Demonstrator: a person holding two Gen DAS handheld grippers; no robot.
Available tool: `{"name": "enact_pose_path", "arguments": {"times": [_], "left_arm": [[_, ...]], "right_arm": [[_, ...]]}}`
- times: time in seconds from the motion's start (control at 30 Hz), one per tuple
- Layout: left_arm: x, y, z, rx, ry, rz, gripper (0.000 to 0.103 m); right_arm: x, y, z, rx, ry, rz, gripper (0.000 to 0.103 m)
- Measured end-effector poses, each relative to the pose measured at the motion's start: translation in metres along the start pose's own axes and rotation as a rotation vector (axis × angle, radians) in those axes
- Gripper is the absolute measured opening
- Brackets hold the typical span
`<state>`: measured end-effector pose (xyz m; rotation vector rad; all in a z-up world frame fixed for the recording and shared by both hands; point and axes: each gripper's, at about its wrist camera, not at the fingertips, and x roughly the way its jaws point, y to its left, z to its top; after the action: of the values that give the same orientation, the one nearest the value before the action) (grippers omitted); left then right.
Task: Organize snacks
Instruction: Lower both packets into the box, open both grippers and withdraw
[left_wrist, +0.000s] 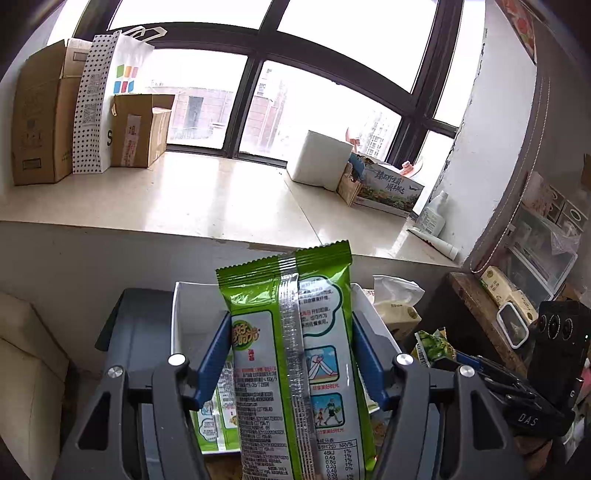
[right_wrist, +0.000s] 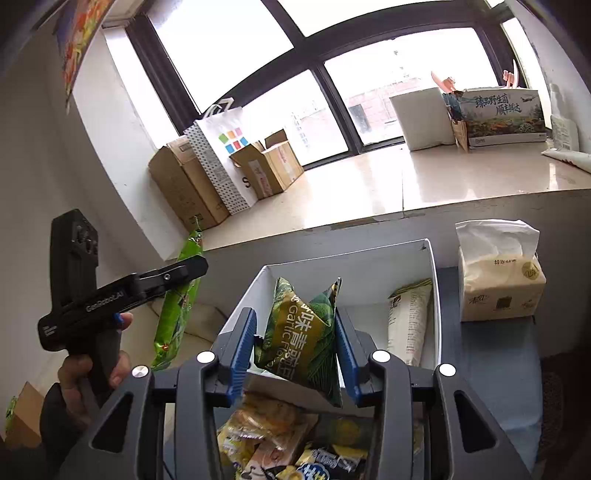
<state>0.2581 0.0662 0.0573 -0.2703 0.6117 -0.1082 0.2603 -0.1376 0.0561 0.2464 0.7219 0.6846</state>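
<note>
Gripping a tall green seaweed snack packet (left_wrist: 295, 354) between its blue pads, the left gripper (left_wrist: 291, 354) holds it upright above the white bin (left_wrist: 177, 317), where another green packet (left_wrist: 212, 417) lies at the bottom. Over on the other side, the right gripper (right_wrist: 295, 343) is clamped on a dark green garlic-flavour pouch (right_wrist: 301, 332), tilted, just above the same white bin (right_wrist: 434, 280). A pale snack bag (right_wrist: 408, 325) leans against the bin's right inner wall. Below the right gripper a heap of yellow and mixed snack packs (right_wrist: 273, 435) sits on the surface. A tissue pack (right_wrist: 498, 280) stands just beside the bin, to its right. Cardboard boxes (left_wrist: 44, 114) and a dotted paper bag (left_wrist: 96, 107) line the windowsill behind
</note>
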Motion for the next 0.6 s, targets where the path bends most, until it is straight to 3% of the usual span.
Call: {"name": "enact_pose_path", "arguments": {"times": [0.07, 0.17, 0.2, 0.23, 0.27, 0.3, 0.37, 0.47, 0.6], "left_arm": [[0.023, 0.001, 0.003, 0.011, 0.034, 0.026, 0.068], [0.049, 0.009, -0.001, -0.044, 0.083, 0.002, 0.072], [0.055, 0.011, -0.004, -0.055, 0.095, -0.009, 0.072], [0.060, 0.013, -0.006, -0.059, 0.104, 0.008, 0.081], [0.064, 0.016, -0.008, -0.067, 0.109, 0.033, 0.096], [0.066, 0.021, -0.011, -0.081, 0.107, 0.028, 0.100], [0.066, 0.030, -0.017, -0.117, 0.109, -0.015, 0.100], [0.065, 0.035, -0.022, -0.120, 0.125, 0.013, 0.100], [0.059, 0.032, -0.027, -0.082, 0.124, 0.028, 0.100]], "right_arm": [[0.024, -0.007, 0.010, -0.004, 0.034, -0.052, 0.046], [0.048, -0.021, 0.014, 0.011, 0.070, -0.049, 0.048], [0.053, -0.026, 0.014, 0.022, 0.079, -0.037, 0.054], [0.058, -0.031, 0.014, 0.041, 0.102, -0.026, 0.072], [0.063, -0.036, 0.014, 0.071, 0.129, -0.027, 0.086], [0.065, -0.041, 0.013, 0.105, 0.145, -0.049, 0.101], [0.061, -0.052, 0.013, 0.172, 0.131, -0.080, 0.101], [0.053, -0.064, 0.012, 0.236, 0.111, -0.044, 0.101], [0.049, -0.066, 0.009, 0.222, 0.108, -0.076, 0.103]]}}
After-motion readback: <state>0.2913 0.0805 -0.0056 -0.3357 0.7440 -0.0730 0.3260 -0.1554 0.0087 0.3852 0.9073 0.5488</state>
